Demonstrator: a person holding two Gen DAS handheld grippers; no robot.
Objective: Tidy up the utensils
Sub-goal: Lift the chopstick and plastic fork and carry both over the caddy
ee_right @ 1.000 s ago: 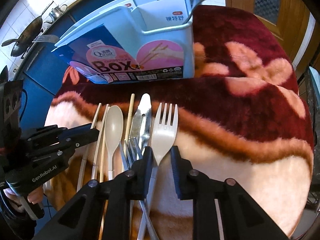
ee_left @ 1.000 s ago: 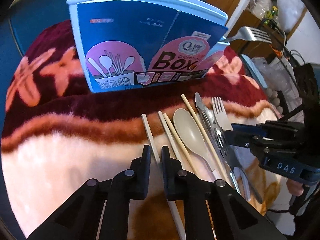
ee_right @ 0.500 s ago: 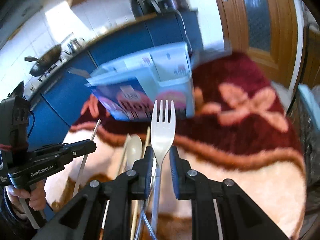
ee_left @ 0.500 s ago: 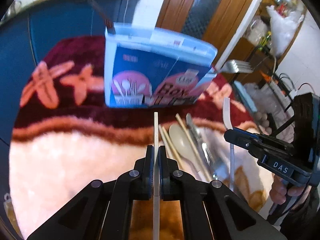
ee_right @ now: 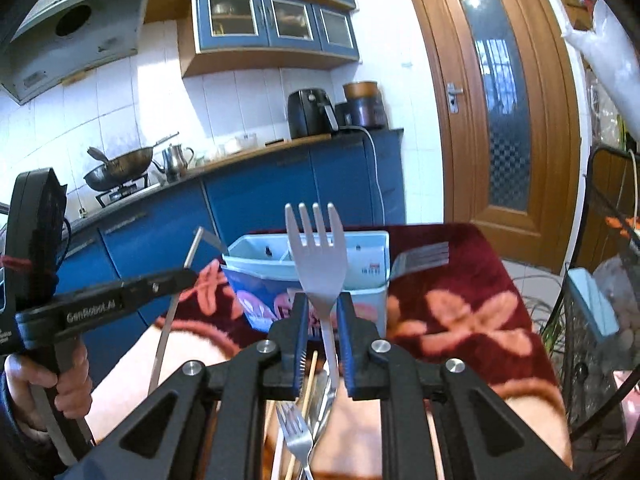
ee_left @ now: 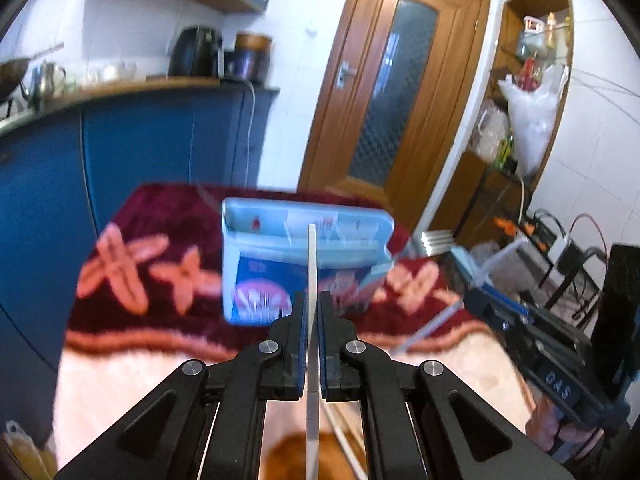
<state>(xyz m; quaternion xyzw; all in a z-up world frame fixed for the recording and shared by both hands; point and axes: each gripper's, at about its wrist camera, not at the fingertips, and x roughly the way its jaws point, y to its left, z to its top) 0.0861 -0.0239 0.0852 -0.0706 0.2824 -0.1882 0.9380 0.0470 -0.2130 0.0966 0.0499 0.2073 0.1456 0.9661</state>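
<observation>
My left gripper [ee_left: 311, 300] is shut on a pale chopstick [ee_left: 311, 264] and holds it raised, pointing at the light blue utensil box [ee_left: 304, 264] on the blanket. My right gripper [ee_right: 322, 304] is shut on a white plastic fork [ee_right: 318, 252], tines up, raised in front of the same box [ee_right: 360, 256]. The left gripper also shows at the left of the right wrist view [ee_right: 188, 276], holding the chopstick [ee_right: 176, 300]. A metal fork [ee_right: 294, 432], a knife and chopsticks lie on the blanket below my right gripper.
A red, pink and white fleece blanket [ee_left: 132, 276] covers the table. Blue kitchen cabinets [ee_right: 280, 200] and a counter with a wok stand behind. A wooden door [ee_right: 500, 120] is at the right. A wire rack [ee_right: 592, 320] stands at the table's right.
Both grippers closed on their utensils and lifted: the left took the chopstick, the right took the white fork. Both now sit high above the blanket, farther from the box.
</observation>
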